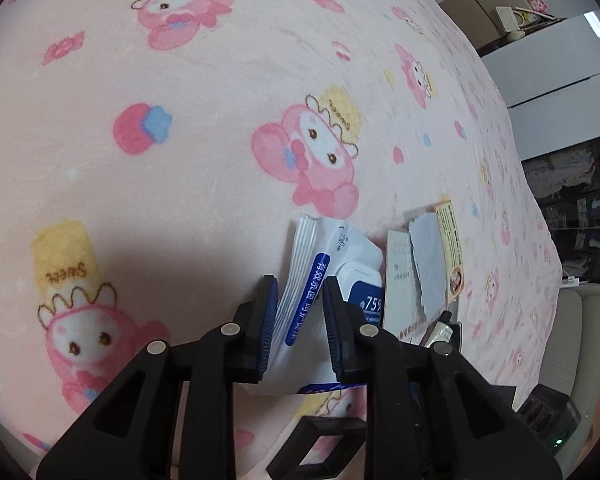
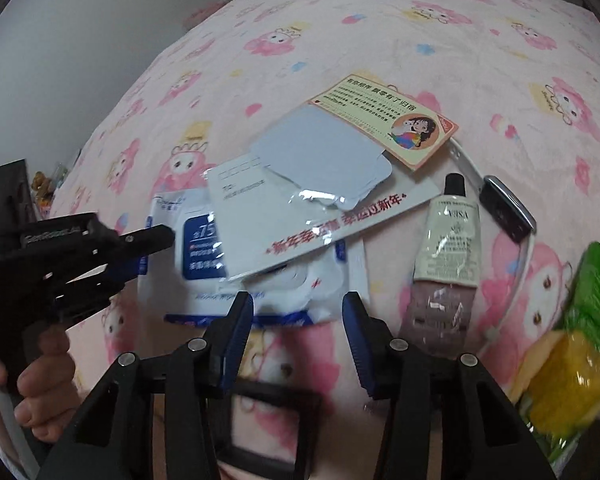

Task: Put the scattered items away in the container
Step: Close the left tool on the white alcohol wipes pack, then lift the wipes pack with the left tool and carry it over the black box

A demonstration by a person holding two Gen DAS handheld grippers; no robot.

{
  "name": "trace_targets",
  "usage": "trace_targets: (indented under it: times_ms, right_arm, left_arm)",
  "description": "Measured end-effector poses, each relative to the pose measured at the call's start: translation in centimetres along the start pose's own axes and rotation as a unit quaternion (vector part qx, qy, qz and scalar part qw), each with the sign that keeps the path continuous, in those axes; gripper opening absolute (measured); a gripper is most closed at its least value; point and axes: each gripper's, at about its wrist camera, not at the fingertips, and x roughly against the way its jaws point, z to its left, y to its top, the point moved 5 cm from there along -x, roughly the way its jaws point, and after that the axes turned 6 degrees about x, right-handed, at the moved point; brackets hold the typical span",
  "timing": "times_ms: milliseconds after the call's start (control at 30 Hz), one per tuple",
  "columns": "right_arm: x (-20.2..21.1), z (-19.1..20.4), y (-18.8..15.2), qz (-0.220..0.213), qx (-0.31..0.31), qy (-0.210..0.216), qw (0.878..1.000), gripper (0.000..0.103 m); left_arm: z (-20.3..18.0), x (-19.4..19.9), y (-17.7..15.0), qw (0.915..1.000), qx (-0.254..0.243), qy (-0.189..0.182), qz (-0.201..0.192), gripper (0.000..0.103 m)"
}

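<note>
At the left edge of the wipes pack, left tool clamped on the crimped seam, pack otherwise lying on the bed's pink blanket under a white envelope. Just short of the pack's near edge, right tool, fingers apart, empty. Right of the pack, a cream tube, then a clear curved rim, seemingly the container's. Best to keep the pinch deep on the seam, lift slowly, let the envelope slide off, then carry rightward.

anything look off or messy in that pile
Yes. The items lie overlapped, not sorted: a white envelope sits askew on the wipes pack, with a torn-looking clear sleeve on top. The left hand-held gripper straddles the pack's end.
</note>
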Motion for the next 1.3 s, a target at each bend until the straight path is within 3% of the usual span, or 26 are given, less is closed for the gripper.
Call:
trace_targets:
  times_ms: [167,267,367,633,700,800,1000,1167,1300]
  right_arm:
    - [0.4,-2.1,2.8,-0.034,-0.020,-0.054,0.998,0.043]
    - [-2.3,-2.9,3.6,0.004,-0.019,-0.048,0.999,0.043]
    - [-3.1,-2.5,3.0,0.006,-0.020,-0.020,1.000,0.044]
    - [-0.7,-0.6,-1.2,0.029,-0.010,0.012,0.999,0.046]
    - [0.1,-0.5,-2.2,0.035,0.000,-0.011,0.999,0.046]
    - [0.7,-1.1,-2.3,0.027,-0.008,-0.040,0.999,0.046]
    - [-0.2,-2.8,0.0,-0.005,-0.045,-0.023,0.999,0.047]
    - [-1.3,-2.5,0.5,0.000,-0.036,-0.022,0.999,0.052]
    - [-0.1,-1.4,-1.0,0.014,-0.014,-0.009,1.000,0.049]
  left_arm:
    - [0.0,-0.4,-0.3,0.9998,-0.010,0.018,0.002,0.023]
    - [-0.3,-1.3,-0.2,0.9991,-0.018,0.038,0.000,0.024]
    - [-0.3,-1.4,-0.2,0.9986,-0.023,0.048,-0.003,0.024]
    - [-1.2,-1.6,-1.1,0.9971,-0.062,0.042,0.015,0.027]
    - [-1.4,-1.8,-1.6,0.9968,-0.066,0.033,0.031,0.030]
    - [-0.9,-1.1,-1.2,0.9977,-0.055,0.036,0.014,0.030]
    - [-0.8,-1.7,-1.5,0.9966,-0.061,0.051,0.023,0.030]
    - [-0.9,-1.9,-1.9,0.9959,-0.070,0.040,0.039,0.030]
    - [-1.0,-2.0,-2.2,0.9951,-0.077,0.032,0.052,0.032]
